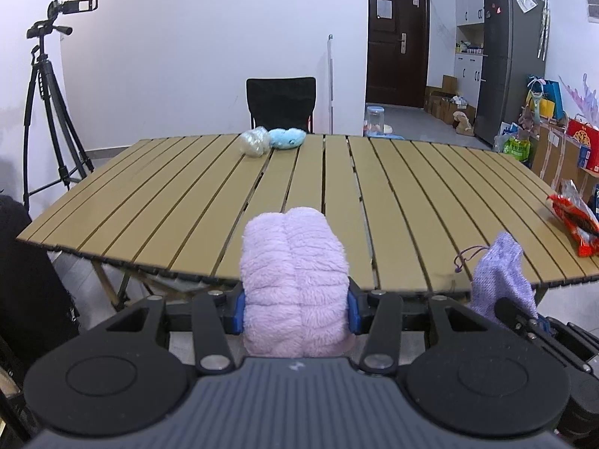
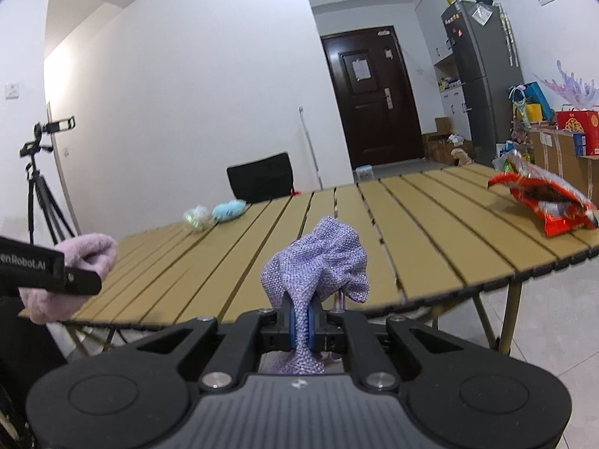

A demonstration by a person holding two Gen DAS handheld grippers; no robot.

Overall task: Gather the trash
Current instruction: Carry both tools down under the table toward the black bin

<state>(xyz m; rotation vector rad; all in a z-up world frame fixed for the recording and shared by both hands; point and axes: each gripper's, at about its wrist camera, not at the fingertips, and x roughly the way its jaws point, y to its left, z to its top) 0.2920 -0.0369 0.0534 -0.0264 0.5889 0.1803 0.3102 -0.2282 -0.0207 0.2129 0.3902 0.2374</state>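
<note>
My left gripper (image 1: 295,312) is shut on a fluffy pink plush (image 1: 294,280), held just off the near edge of the slatted tan table (image 1: 187,202). My right gripper (image 2: 301,327) is shut on a purple woven drawstring pouch (image 2: 322,262), its neck pinched between the blue pads, also at the near edge. That pouch (image 1: 499,277) shows at the right of the left wrist view, and the pink plush (image 2: 86,254) at the left of the right wrist view. A red snack wrapper (image 2: 543,202) lies open at the table's right side. A crumpled clear plastic ball (image 1: 255,142) and a blue fluffy item (image 1: 286,137) sit at the far edge.
A black chair (image 1: 280,103) stands behind the table. A camera tripod (image 1: 46,112) is at the left wall. A fridge (image 1: 511,63), boxes and bags crowd the right side of the room. A dark door (image 1: 397,37) is at the back.
</note>
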